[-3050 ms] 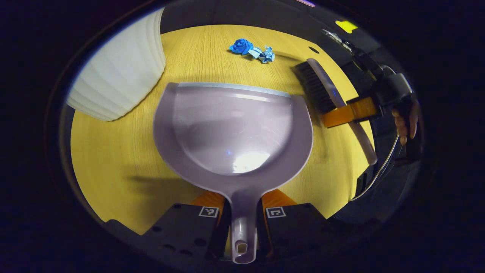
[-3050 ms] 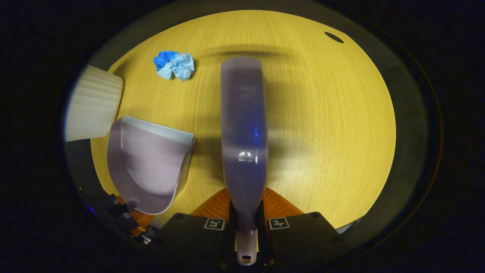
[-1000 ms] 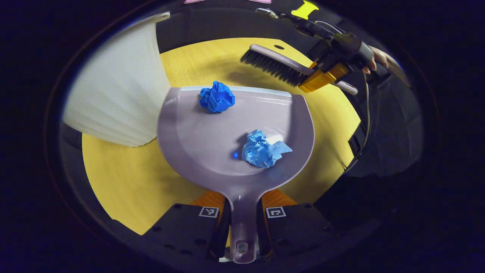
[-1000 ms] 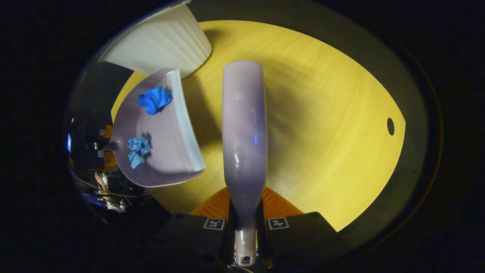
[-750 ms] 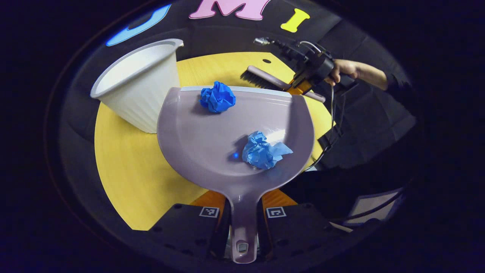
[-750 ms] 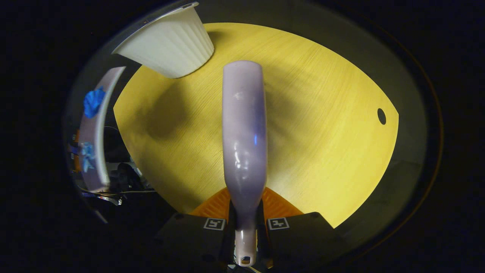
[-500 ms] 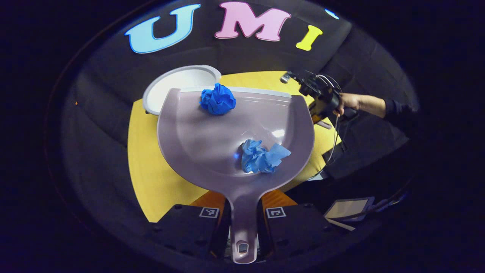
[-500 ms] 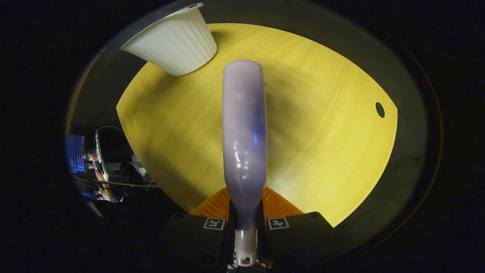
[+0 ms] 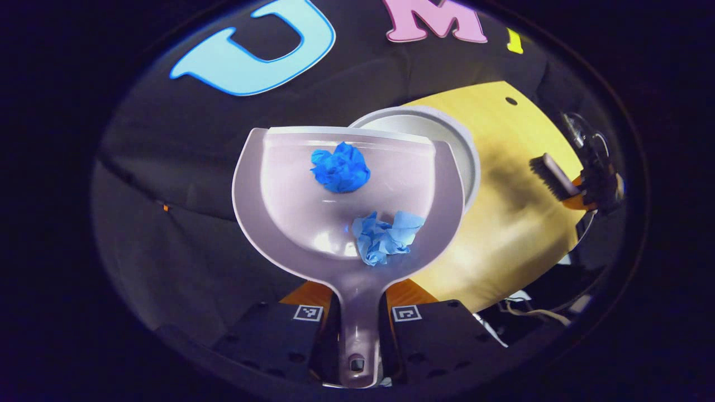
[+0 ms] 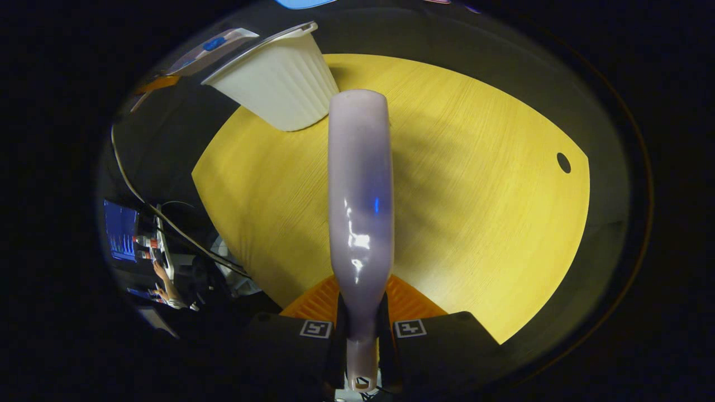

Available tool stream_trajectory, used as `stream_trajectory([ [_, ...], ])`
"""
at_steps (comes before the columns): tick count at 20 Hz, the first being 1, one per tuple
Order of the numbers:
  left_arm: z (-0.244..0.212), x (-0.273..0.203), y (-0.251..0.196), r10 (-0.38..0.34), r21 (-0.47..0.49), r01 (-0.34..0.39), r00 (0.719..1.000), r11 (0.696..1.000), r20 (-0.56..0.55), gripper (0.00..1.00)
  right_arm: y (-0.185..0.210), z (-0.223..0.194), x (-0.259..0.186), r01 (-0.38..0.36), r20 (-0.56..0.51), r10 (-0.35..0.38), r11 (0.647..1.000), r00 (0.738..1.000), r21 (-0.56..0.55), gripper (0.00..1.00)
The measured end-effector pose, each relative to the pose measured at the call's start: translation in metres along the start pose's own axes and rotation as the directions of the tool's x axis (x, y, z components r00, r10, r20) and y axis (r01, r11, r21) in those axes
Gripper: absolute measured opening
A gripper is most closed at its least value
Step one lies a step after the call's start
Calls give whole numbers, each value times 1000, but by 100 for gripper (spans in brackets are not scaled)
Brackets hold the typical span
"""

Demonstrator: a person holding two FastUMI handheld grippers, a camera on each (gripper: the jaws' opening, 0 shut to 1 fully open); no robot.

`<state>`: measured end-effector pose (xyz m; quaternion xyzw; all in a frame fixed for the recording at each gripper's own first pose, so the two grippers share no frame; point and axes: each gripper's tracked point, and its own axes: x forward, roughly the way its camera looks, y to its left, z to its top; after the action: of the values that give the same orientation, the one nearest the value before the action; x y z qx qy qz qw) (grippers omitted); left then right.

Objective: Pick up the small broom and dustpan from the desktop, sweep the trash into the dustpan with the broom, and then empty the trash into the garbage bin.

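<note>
Handle first: in the left gripper view my left gripper [image 9: 357, 329] has both fingers closed on the stem of the pale lilac plastic dustpan [image 9: 290, 223], which I hold raised off the yellow wood-grain bench [image 9: 514, 234]. Lying in the pan near its back wall is a light blue crumpled paper wad [image 9: 385, 237]; farther forward, close to the pan's lip, lies a darker blue crumpled paper ball [image 9: 341, 167]. Just beyond the lip, partly hidden behind the pan's right side, I see the open round mouth of the white ribbed plastic garbage bin [image 9: 455, 139], which stands on the bench. Off to the right, over the bench's edge, is the small broom with black bristles and lilac back [image 9: 550, 176].

In the right gripper view my right gripper [image 10: 362, 335] is clamped on the broom's narrow handle end, both fingers pressing it, and the broom's smooth back [image 10: 360, 195] runs straight away from me above the bench [image 10: 491, 195]. Past its tip, to the left, stands the bin [image 10: 279, 84], and above the bin's rim I make out the edge of the dustpan [image 10: 215, 44]. A dark round hole [image 10: 563, 162] marks the bench's far right.
</note>
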<state>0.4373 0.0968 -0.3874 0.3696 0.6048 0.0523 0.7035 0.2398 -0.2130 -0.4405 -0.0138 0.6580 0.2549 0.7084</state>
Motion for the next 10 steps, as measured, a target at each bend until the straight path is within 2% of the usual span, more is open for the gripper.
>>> stream_trajectory([
  [3,9,9,-33,44,107,-37,997,994,-65,29,-2,-9,-6,-40,15,40,998,999,45,27],
  [4,15,19,-43,67,178,-51,994,983,-83,29,-5,-13,-9,-38,7,37,998,999,46,27],
  [7,16,39,-76,195,369,-144,975,918,-104,29,-11,-28,-7,-14,-14,14,999,1000,43,27],
  [10,-5,48,-88,295,446,-229,952,865,-82,29,-11,-28,-5,-31,-12,32,997,999,67,27],
])
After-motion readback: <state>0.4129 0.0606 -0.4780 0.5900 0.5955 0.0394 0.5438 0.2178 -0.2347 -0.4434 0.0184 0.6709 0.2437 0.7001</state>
